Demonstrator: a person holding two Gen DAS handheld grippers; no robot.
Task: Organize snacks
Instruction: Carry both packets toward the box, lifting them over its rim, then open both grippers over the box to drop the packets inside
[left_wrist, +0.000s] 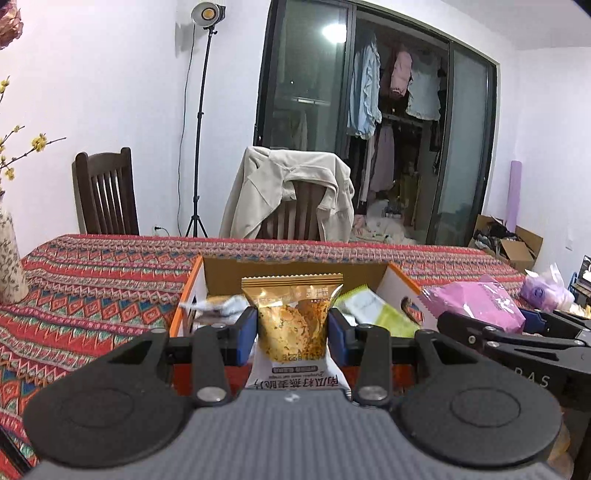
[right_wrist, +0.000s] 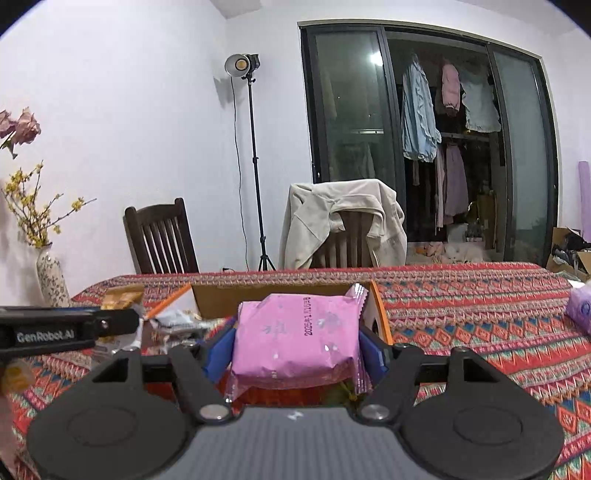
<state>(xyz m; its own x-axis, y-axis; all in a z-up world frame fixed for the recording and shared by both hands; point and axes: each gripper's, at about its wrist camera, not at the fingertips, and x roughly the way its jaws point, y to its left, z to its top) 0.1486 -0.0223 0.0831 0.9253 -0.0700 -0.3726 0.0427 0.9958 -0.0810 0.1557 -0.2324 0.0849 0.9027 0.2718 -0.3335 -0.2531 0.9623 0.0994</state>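
Patterned worktop (left_wrist: 92, 280) carries your cardboard box (left_wrist: 195, 291), already part-filled. Your left gripper (left_wrist: 291, 334) fingers clamp a golden crisp packet (left_wrist: 291, 317); your right gripper (right_wrist: 295, 347) fingers clamp a pink packet (right_wrist: 295, 332). Both hang at the box, not yet dropped in.

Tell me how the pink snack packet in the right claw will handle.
The pink snack packet looks soft and puffy, so it probably squashes a little between the right claw pads. Its glossy film may be slippery. It seems light, holding level with no sag.
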